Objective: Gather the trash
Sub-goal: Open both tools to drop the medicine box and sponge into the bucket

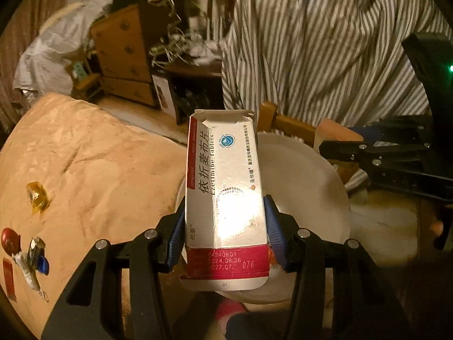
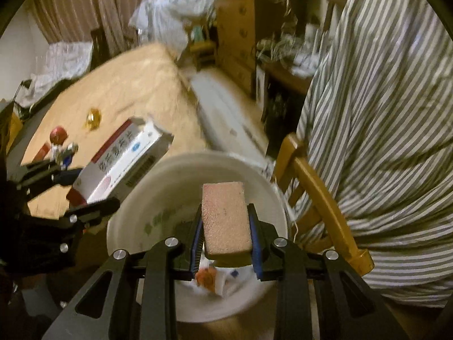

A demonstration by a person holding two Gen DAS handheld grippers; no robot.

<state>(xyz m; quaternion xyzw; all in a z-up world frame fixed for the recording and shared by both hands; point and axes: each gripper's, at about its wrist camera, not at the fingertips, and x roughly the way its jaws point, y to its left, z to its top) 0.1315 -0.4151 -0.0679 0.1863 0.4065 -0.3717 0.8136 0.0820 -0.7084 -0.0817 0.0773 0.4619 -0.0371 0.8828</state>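
Now, with my left gripper (image 1: 225, 238) jaws pinching the tablet box (image 1: 226, 198) and my right gripper (image 2: 226, 243) jaws clamping the sponge (image 2: 226, 218) above the white bin (image 2: 170, 187), a careless release could miss its rim.

Dim room: wooden dresser (image 1: 121, 53), tan bedspread (image 1: 93, 175), curtains (image 2: 93, 8).

Dim warm light, motion blur, glare on box (image 1: 226, 198), fisheye edges

The box (image 1: 226, 198) hides much of the bin (image 1: 311, 192) at frame centre. Upper-frame furniture is blurred; small litter (image 1: 31, 257) at lower left is perhaps wrappers.
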